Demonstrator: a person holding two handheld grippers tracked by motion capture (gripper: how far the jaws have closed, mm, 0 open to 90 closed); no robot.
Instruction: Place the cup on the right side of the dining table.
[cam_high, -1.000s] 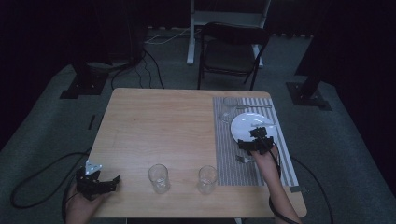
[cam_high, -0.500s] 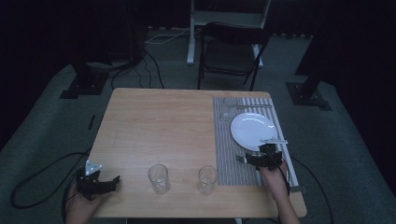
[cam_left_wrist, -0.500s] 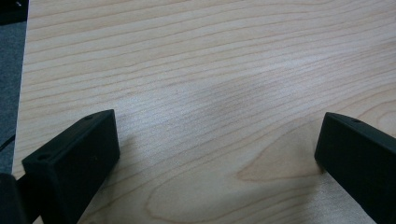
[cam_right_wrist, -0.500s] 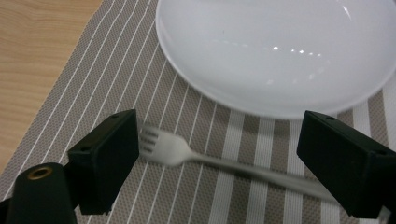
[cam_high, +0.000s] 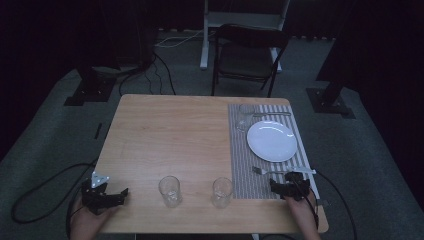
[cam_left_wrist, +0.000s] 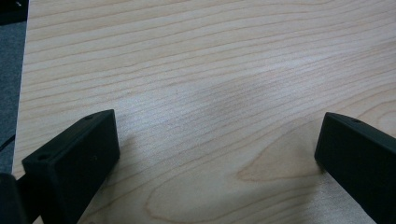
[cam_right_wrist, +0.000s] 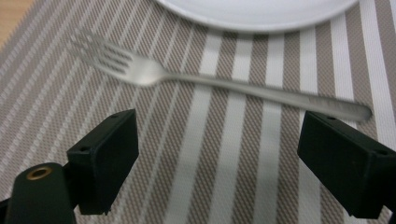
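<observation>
Two grippers, both with fingers spread: the right gripper hovers just short of the fork lying on the striped mat beside the plate. Closing too high could skid that thin handle away. The left gripper idles over bare worktop.

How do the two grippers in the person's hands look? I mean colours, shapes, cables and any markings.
Both are black tools with two blocky, rectangular jaws. The left gripper carries a grey three-cornered plate on top, and a dark cable trails from it over the floor. The right gripper has a small brass-coloured ring near one jaw's base, and a dark cable too. I see no sleeves on the forearms.
</observation>
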